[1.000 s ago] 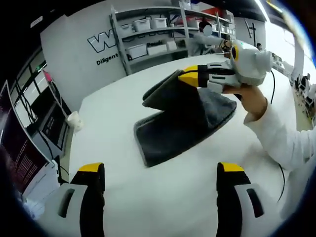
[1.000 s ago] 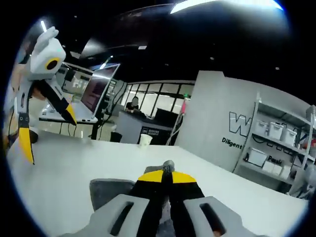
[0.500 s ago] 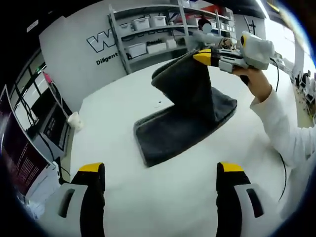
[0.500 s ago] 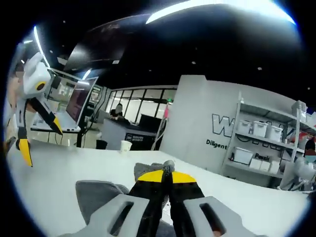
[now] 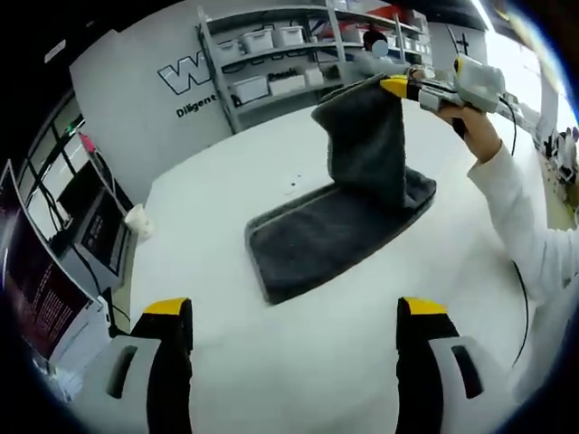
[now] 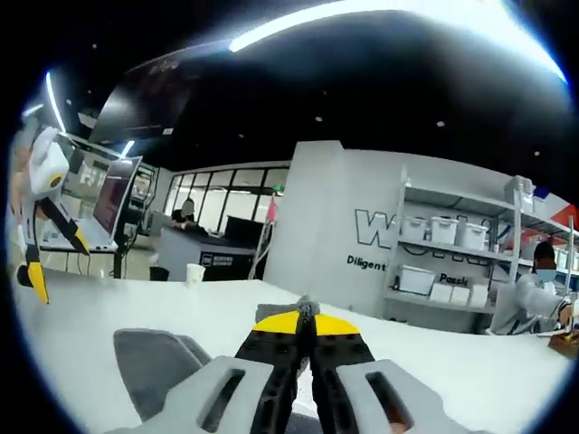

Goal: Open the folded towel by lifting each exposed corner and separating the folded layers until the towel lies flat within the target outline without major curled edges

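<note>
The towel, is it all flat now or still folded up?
Partly opened. The right gripper pinches one corner of the towel and holds that layer up, while the rest lies on the white table.

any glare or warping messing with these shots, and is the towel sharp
Left gripper view: the dark grey terry towel is sharp, the white table edge bows from fisheye warping. Right gripper view: a ceiling light strip glares white; the shut right gripper stays crisp.
</note>
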Available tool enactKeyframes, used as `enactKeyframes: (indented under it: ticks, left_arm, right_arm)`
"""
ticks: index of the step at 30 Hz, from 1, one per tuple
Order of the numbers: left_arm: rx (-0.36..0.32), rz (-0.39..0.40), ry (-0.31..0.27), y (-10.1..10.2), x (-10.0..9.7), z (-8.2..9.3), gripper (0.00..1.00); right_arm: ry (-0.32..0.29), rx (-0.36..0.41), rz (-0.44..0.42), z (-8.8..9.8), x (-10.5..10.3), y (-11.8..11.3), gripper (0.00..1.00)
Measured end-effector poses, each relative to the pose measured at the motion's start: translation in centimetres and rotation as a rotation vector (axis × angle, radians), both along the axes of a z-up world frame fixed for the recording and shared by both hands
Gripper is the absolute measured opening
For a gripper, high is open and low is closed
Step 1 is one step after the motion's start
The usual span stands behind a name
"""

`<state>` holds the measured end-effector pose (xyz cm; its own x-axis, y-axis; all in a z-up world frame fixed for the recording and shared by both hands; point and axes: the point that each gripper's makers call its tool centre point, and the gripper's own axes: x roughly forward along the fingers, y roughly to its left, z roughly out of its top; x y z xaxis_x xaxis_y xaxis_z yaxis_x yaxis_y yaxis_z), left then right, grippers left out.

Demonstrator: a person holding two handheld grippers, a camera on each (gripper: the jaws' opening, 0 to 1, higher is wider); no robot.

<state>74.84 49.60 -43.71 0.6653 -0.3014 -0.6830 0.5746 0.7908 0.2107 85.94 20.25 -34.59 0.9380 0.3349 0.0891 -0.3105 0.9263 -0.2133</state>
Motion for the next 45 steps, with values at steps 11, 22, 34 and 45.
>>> enactKeyframes:
  ticks: [11, 22, 34, 45]
  left_arm:
    - [0.019, 0.013, 0.007, 0.2, 0.2, -0.1, 0.91]
    - [0.034, 0.008, 0.012, 0.0, 0.3, -0.1, 0.91]
    - [0.048, 0.002, 0.015, -0.3, 0.1, -0.3, 0.91]
    - [0.056, -0.003, 0.018, -0.5, 0.2, -0.2, 0.91]
  right_arm:
    - [0.006, 0.029, -0.087, 0.0, 0.0, -5.3, 0.0]
    - [0.029, 0.066, -0.179, -1.0, -0.6, -10.7, 0.0]
    - [0.074, 0.16, -0.313, -3.3, -1.7, -18.9, 0.0]
    - [0.217, 0.169, -0.454, -10.3, -2.5, -24.4, 0.0]
